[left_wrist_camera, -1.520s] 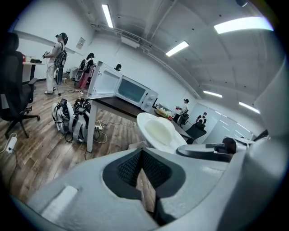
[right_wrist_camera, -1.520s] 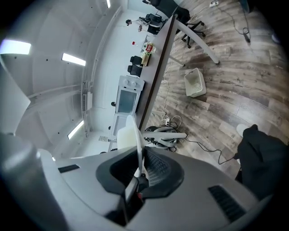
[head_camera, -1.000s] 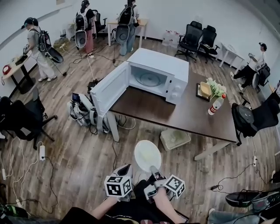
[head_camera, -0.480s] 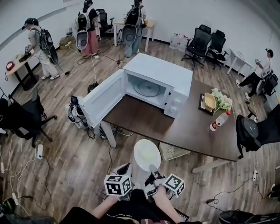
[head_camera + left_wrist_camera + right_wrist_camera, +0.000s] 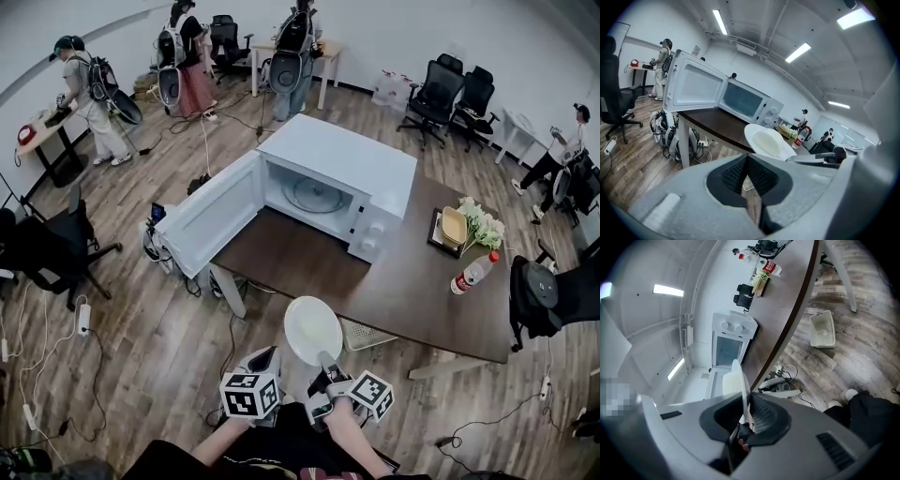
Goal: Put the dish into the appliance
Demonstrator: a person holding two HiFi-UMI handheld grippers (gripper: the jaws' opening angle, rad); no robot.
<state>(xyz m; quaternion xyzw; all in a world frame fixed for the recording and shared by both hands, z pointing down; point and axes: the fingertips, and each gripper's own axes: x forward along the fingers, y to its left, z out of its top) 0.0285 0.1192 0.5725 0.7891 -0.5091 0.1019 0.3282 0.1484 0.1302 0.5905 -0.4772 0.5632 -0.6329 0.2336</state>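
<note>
Holding: the dish [image 5: 313, 330] is pinched at its near rim between the closed jaws of the right gripper [image 5: 324, 364] and is carried roughly level.
Left gripper: the left gripper [image 5: 266, 356] is kept just beside the right one, with its jaws pressed together, nothing between them, and apart from the dish.
Dish place: it is held over the wooden floor [image 5: 141, 328] at the near edge of the table [image 5: 412, 281], outside the appliance.
Appliance: a white microwave [image 5: 375, 164] is stood on the table's far left part, and a glass turntable [image 5: 314, 192] is seen inside the open cavity.
Door: the door [image 5: 211, 217] is swung wide to the left, out past the table edge.
Between dish and cavity: only dark tabletop is seen.
On the table: flowers [image 5: 478, 223] and a bottle with a red cap [image 5: 472, 273] are set at the right, well apart from the cavity.
Under the table: a white basket [image 5: 367, 334] is seen just beside the dish, and cables [image 5: 169, 246] are bundled below the door.
Around: office chairs [image 5: 436, 94] and people [image 5: 89, 94] are seen along the far walls.
</note>
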